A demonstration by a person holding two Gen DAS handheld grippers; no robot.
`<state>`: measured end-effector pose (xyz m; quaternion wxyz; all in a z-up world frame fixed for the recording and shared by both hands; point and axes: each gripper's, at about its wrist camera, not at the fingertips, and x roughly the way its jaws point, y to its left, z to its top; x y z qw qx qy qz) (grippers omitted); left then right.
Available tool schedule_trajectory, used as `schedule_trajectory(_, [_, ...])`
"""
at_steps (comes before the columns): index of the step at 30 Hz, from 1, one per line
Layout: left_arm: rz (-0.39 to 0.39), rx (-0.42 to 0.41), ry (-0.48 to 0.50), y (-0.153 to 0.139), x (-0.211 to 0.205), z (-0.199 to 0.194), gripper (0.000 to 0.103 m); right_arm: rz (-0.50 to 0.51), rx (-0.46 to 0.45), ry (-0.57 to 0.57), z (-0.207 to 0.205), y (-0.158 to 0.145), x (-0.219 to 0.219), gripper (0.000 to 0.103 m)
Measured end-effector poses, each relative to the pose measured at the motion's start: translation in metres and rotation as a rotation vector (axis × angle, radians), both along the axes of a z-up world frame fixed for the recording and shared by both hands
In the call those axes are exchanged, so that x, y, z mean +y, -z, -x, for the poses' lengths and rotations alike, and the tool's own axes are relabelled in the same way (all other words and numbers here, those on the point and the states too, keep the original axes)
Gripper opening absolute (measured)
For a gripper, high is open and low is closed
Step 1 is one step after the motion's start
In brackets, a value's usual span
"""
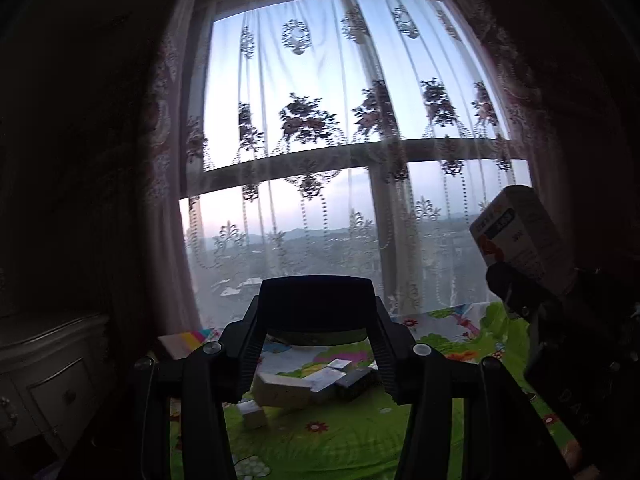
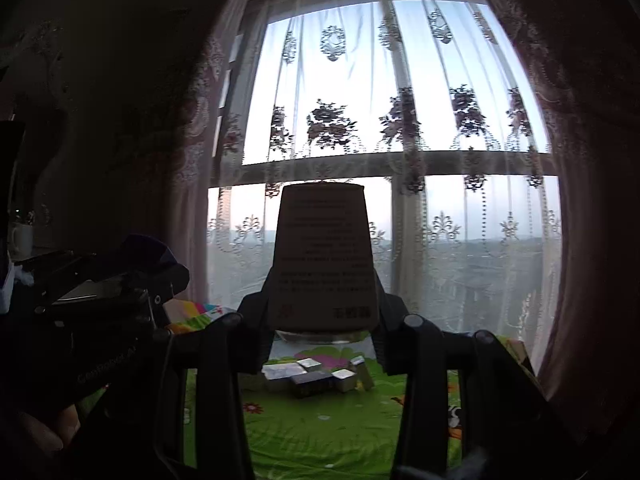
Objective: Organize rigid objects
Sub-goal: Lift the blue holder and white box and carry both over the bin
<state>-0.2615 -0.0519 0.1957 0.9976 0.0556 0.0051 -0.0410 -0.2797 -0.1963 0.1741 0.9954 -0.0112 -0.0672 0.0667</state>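
My left claw is clamped on a dark box, its broad end facing the lens and its body running away from me along the fingers, so I see little more than a black slab against the window. My right claw grips a pale carton printed with rows of small text, standing on end between the jaws, long axis upright and its top reaching above the window's crossbar. From the left wrist view that same carton shows at the far right, tilted, with a red mark on its label. Both claws point roughly level toward the lace curtain, side by side, and both are carried high. What matters for the next move is that the pile of boxes lies ahead of and well below both claws, on the green patterned mat, a cluster of grey, white and dark cartons lying flat and touching one another. In the right wrist view the cluster sits almost dead centre between my fingers; in the left view it is likewise central, with one small pale box apart at its near left. I judge neither claw clearly nearer; each must tip down and forward to set its load beside the pile.
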Motion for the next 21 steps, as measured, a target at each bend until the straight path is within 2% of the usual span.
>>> schedule_trajectory(10, [0.063,0.057,-0.123,0.007,0.069,0.011,0.05,0.056,-0.007,-0.161,0.005,-0.006,0.047,0.044])
schedule_trajectory(21, [0.088,0.128,-0.243,0.025,0.126,0.037,0.05,0.144,0.045,-0.439,0.002,-0.007,0.114,0.044])
